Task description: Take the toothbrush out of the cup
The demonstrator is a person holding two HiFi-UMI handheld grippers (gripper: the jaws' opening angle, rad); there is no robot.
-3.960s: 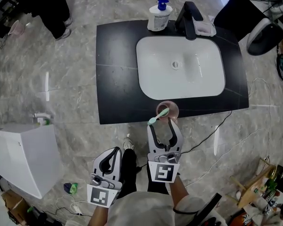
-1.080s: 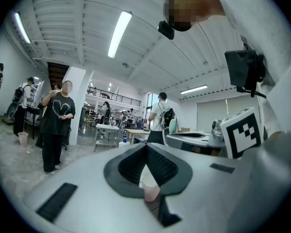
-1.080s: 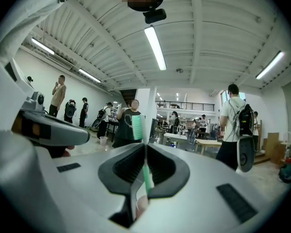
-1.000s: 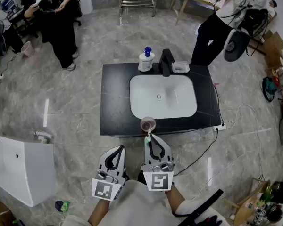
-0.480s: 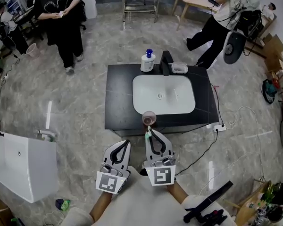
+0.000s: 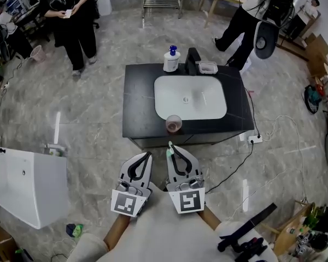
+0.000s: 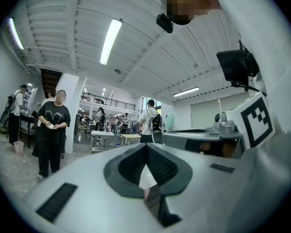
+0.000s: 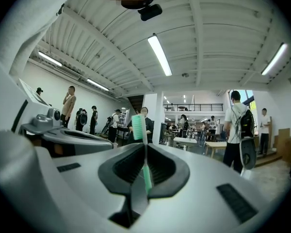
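A pinkish cup (image 6: 174, 123) stands on the front edge of the black counter (image 6: 138, 100), with nothing visible in it. My right gripper (image 6: 171, 146) is held in front of the counter, apart from the cup, shut on a green-and-white toothbrush (image 6: 170, 151). In the right gripper view the toothbrush (image 8: 145, 171) is clamped upright between the pads, its green head (image 8: 138, 125) sticking up above the right gripper (image 8: 145, 145). My left gripper (image 6: 149, 154) hangs beside it, shut and empty. The left gripper view shows the left gripper (image 7: 146, 145) with its tips touching.
The counter holds a white sink (image 6: 190, 97), a black tap (image 6: 192, 62), a pump bottle (image 6: 171, 59) and a soap dish (image 6: 208, 67). A white box (image 6: 27, 187) stands at the left. A cable and power strip (image 6: 255, 138) lie at the right. People stand at the back.
Four seconds ago the toothbrush stood in the cup. Now my right gripper holds it clear of the cup. Both grippers have drawn back from the counter and the view has widened.
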